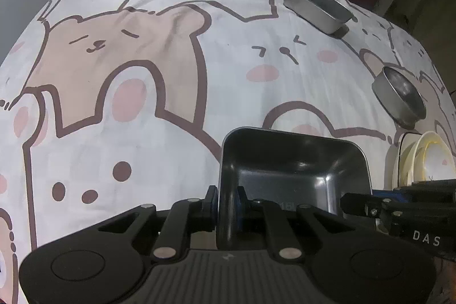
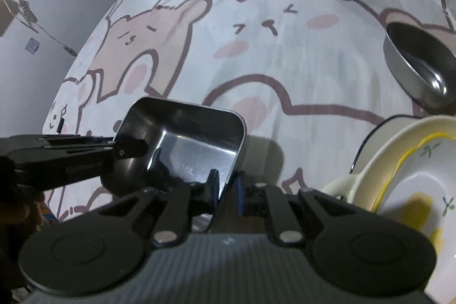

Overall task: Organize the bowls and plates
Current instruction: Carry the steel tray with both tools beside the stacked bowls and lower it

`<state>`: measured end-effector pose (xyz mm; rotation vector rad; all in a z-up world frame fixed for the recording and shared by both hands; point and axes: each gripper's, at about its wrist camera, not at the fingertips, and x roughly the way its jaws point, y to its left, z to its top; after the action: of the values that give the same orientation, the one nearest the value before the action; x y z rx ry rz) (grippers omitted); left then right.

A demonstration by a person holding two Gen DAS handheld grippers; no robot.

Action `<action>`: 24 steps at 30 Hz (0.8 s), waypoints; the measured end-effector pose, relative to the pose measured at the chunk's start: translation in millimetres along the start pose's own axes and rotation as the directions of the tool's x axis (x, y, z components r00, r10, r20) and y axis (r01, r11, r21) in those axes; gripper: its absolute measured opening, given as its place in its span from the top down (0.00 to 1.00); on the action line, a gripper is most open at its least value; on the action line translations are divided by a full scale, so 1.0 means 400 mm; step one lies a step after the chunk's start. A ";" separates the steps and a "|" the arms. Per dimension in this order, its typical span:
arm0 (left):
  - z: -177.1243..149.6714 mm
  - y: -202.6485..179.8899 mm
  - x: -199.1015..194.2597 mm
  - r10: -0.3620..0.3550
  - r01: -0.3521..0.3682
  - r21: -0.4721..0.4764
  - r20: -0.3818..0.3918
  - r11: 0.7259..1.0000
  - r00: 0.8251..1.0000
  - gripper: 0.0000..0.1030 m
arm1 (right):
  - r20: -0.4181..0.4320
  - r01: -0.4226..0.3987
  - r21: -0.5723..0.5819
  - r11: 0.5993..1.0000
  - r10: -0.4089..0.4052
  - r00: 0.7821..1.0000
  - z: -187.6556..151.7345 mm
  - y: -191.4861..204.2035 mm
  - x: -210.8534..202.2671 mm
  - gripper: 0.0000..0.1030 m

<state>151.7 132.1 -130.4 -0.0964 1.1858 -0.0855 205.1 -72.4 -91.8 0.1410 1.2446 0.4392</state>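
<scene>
A rectangular steel tray [image 1: 293, 164] is held above the bear-print tablecloth [image 1: 142, 76] by both grippers. My left gripper [image 1: 226, 204] is shut on the tray's near-left rim. My right gripper [image 2: 228, 187] is shut on the tray's [image 2: 188, 138] near-right rim. The right gripper also shows at the tray's right side in the left wrist view [image 1: 367, 204]. The left gripper shows at the tray's left side in the right wrist view [image 2: 122, 150].
A second steel tray [image 1: 319, 6] sits at the far right of the table. A round steel bowl [image 1: 401, 96] sits nearer. Stacked cream and yellow-rimmed plates and bowls [image 2: 413, 178] stand at the right, close to the right gripper.
</scene>
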 end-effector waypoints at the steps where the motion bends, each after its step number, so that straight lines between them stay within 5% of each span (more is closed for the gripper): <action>1: 0.000 -0.001 0.002 0.001 -0.001 0.002 -0.003 1.000 1.000 0.87 | -0.003 0.001 0.002 1.000 -0.001 1.000 -0.001 0.000 0.002 0.85; 24: -0.006 0.004 0.007 -0.014 0.014 -0.001 -0.016 1.000 1.000 0.85 | -0.021 0.001 -0.018 1.000 -0.001 1.000 0.006 0.006 0.028 0.85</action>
<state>150.5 133.2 -133.9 -0.1048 1.2017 -0.0988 209.6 -65.6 -100.4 0.1210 1.2614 0.4521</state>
